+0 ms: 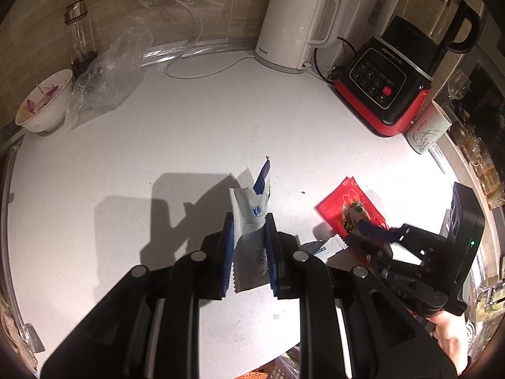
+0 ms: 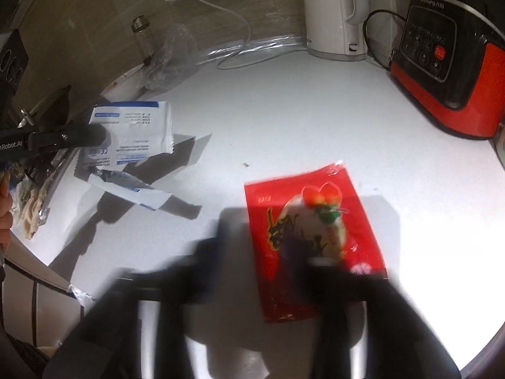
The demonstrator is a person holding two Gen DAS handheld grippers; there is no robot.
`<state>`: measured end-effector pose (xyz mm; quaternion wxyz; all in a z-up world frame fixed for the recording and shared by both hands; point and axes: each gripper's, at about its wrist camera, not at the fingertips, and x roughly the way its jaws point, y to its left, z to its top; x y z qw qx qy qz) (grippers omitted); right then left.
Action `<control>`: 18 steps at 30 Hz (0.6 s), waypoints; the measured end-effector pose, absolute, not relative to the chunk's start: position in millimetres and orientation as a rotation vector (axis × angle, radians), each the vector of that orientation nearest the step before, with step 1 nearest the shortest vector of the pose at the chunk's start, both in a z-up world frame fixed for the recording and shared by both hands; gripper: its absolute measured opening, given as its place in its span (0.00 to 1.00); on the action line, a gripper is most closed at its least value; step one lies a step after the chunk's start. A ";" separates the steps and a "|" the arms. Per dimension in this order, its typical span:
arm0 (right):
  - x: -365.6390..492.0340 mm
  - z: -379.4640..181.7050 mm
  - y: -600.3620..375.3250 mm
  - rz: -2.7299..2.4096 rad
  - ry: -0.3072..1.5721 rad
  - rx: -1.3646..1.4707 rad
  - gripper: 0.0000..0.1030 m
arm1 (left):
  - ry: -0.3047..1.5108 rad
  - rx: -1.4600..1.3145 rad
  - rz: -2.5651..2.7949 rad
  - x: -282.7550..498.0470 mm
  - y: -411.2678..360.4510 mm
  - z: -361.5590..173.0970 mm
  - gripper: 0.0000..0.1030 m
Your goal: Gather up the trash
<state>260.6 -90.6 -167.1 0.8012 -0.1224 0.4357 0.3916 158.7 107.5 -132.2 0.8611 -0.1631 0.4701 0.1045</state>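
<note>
The white counter (image 1: 195, 132) fills both views, with a kettle (image 1: 293, 22) and a blender (image 1: 388, 85) at the top right of the left wrist view, well apart from the work. The red wrapper (image 2: 312, 237) lies flat at the lower centre-right of the right wrist view. The right gripper (image 2: 271, 252) is blurred there, its jaws spread wide to either side of the wrapper, nothing pinched. A flat, slick packet may be slid rather than lifted, or only one edge caught, if the jaws are closed too high. The white packet (image 1: 249, 221) is clamped upright at the lower centre of the left wrist view by the left gripper (image 1: 249, 237); being thin foil, it may be let slip. A smaller torn strip (image 2: 129, 186) on the counter could be overlooked.
</note>
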 end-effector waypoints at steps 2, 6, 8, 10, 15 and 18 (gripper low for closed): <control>261.1 -160.8 -92.0 0.745 0.843 -0.322 0.98 | 0.987 -0.348 0.220 158.2 107.5 -132.1 0.17; 281.0 -171.6 -89.0 0.751 0.869 -0.372 0.98 | 0.981 -0.344 0.227 158.4 106.4 -130.2 0.18; 290.7 -182.7 -90.2 0.758 0.903 -0.383 0.98 | 0.978 -0.348 0.228 158.8 107.4 -128.9 0.18; 295.3 -190.0 -92.5 0.766 0.922 -0.386 0.98 | 0.975 -0.347 0.228 158.7 108.0 -127.7 0.18; 289.0 -199.2 -94.1 0.804 0.939 -0.380 0.98 | 0.973 -0.343 0.239 160.1 107.8 -127.6 0.18; 279.0 -201.3 -90.1 0.816 0.921 -0.420 0.93 | 0.976 -0.350 0.242 161.4 109.2 -127.7 0.18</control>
